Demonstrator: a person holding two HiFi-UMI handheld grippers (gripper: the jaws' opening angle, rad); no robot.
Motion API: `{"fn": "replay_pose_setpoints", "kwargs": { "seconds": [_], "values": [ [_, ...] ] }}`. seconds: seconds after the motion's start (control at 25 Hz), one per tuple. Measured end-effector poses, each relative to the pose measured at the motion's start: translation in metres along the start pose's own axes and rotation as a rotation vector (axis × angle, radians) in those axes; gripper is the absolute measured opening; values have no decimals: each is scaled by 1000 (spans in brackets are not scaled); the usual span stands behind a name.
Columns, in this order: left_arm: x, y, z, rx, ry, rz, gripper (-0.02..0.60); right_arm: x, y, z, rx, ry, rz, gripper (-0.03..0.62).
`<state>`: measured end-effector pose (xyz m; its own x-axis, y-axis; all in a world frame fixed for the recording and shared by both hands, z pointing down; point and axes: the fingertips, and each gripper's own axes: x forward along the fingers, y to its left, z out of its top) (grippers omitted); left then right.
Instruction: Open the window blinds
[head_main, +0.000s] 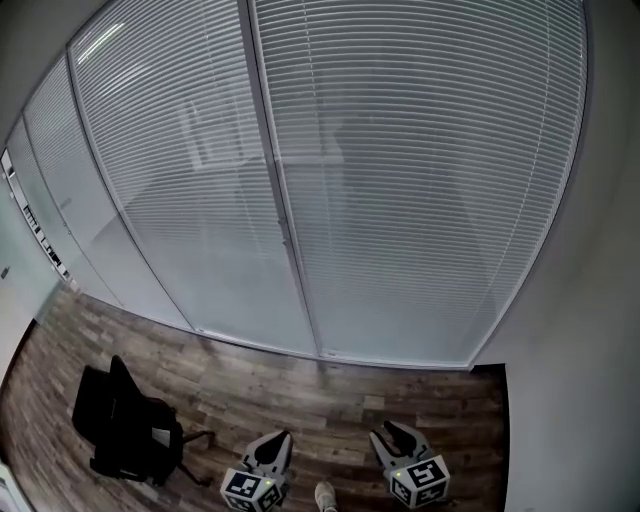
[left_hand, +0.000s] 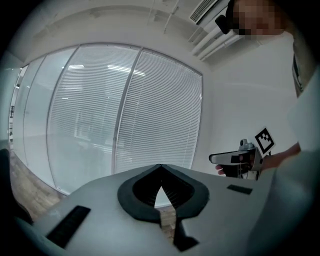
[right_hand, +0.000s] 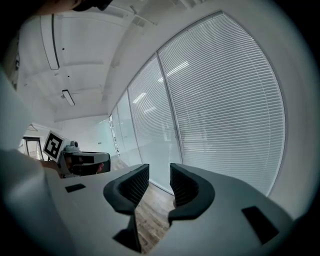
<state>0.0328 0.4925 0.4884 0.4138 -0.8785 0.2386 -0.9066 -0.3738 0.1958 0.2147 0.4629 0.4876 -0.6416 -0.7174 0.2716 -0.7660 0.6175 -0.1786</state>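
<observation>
- Since nothing is within reach yet, the left gripper (left_hand: 160, 186) has its jaws pressed together, tips meeting, and holds nothing.
- The right gripper (right_hand: 160, 172) has its jaws a narrow gap apart. Only the wood floor (right_hand: 150, 215) shows through the gap, and nothing is pinched.
- In the head view both sit low and side by side, aimed roughly level at the window. Each shows up in the other's camera. We read this as a carry pose, not a reach.
- The window blinds (head_main: 420, 180) hang full height across the glazed wall ahead, well apart from both grippers. The slats look turned mostly shut, with only dim shapes visible behind them.
- A mullion (head_main: 283, 210) splits the two nearest panels.
- We can't make out a tilt wand or cord in any view. We'd guess it hangs at a panel edge, so getting closer comes first.
- A white wall (head_main: 590, 300) butts against the right-hand panel. A black chair (head_main: 125, 425) stands on the floor at left, off our line to the window.
</observation>
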Motion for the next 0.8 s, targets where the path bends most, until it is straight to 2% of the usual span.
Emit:
{"fn": "replay_pose_setpoints", "kwargs": {
  "seconds": [0.36,0.6,0.8],
  "values": [
    [27,62,9,6,1,-58,14,60,7,11,-1,-12,-55,121],
    [16,77,29,4,-23,-100,14,65,26,30,-13,-19,-95,121],
    [25,103,34,-3,-53,-118,14,92,29,35,-34,-19,-108,121]
  ]
}}
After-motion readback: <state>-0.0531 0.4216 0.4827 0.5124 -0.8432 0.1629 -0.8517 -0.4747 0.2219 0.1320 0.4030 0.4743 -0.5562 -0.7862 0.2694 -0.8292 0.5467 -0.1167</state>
